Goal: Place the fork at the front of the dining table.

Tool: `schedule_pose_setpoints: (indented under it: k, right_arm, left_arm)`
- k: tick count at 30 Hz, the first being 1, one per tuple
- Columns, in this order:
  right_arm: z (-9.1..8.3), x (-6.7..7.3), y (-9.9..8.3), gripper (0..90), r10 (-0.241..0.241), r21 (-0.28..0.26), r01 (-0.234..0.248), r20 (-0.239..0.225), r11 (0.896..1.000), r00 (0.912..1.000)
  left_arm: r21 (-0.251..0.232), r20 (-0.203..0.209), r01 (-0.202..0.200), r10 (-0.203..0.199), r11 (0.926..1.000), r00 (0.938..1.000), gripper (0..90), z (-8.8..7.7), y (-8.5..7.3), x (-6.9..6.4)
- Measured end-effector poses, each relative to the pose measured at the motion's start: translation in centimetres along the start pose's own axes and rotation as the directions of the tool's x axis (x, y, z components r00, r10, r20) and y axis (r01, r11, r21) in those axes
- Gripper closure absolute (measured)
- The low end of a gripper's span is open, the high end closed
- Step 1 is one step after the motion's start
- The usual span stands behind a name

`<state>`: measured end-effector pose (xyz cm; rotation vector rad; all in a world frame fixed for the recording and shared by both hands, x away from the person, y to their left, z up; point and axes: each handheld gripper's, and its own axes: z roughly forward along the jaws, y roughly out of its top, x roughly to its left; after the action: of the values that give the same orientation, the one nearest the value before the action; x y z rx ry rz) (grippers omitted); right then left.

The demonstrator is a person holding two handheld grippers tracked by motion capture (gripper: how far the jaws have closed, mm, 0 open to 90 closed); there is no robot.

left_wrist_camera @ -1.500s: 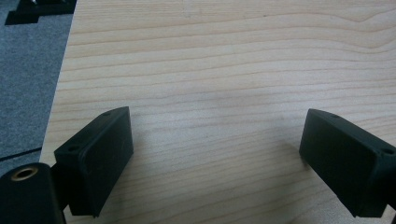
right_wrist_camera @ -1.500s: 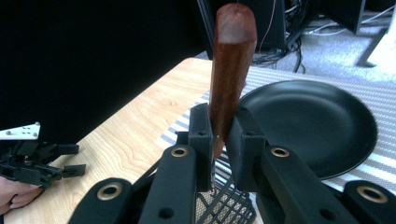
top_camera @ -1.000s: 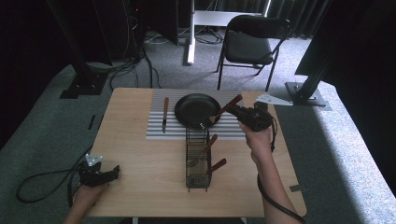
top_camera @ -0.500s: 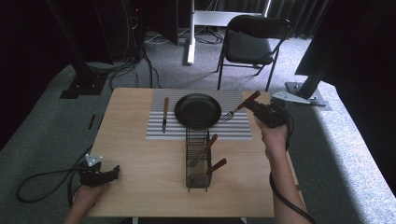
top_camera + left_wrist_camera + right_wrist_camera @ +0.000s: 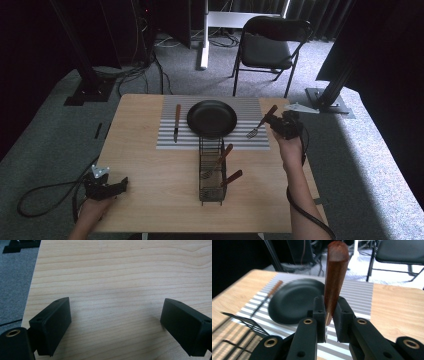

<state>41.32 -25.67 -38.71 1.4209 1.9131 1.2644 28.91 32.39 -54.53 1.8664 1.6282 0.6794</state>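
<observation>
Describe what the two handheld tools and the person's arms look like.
Both tools are black. The left tool carries a grey three-cornered plate and trails a black cable across the floor. The right tool has brass-coloured pivot rivets and a black cable along the forearm. Both forearms are bare, no sleeves visible.

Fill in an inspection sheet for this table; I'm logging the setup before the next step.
Surface: wooden table, striped mat at the far side.
Job's things: fork with wooden handle, black plate, knife left of the plate, wire caddy holding two wooden-handled utensils.
Clutter: nothing seen.
Grippers: right tongs shut on the fork handle; left tongs open over bare wood.
Cables: one trails from each gripper.
Surroundings: folding chair, grey carpet, dark stands.
</observation>
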Motion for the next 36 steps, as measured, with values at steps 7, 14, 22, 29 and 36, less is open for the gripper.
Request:
schedule_pose_setpoints:
  k: [7, 14, 22, 29, 36]
  right_arm:
    - [1.8, 0.0, -0.9, 81.0, -0.013, 0.076, 0.008, 0.065, 0.997, 0.9978]
    - [3.7, 0.4, -1.4, 81.0, -0.027, 0.14, 0.013, 0.096, 0.99, 0.995]
    - [5.3, 1.1, -0.8, 81.0, -0.051, 0.163, 0.031, 0.119, 0.986, 0.9915]
    - [6.6, 1.5, -0.3, 80.7, -0.055, 0.159, 0.033, 0.132, 0.987, 0.9898]
    - [8.6, 1.7, 0.4, 79.8, -0.046, 0.173, 0.021, 0.143, 0.985, 0.9886]
  left_arm:
    - [0.0, 0.0, 0.0, 0.0, 1.0, 1.0, 9.5, 0.0, 0.0, 0.0]
    - [0.0, 0.0, 0.0, 0.0, 1.0, 1.0, 9.5, 0.0, 0.0, 0.0]
    - [0.0, 0.0, 0.0, 0.0, 1.0, 1.0, 9.5, 0.0, 0.0, 0.0]
    - [0.0, 0.0, 0.0, 0.0, 1.0, 1.0, 9.6, 0.0, 0.0, 0.0]
    - [0.0, 0.0, 0.0, 0.0, 1.0, 1.0, 9.6, 0.0, 0.0, 0.0]
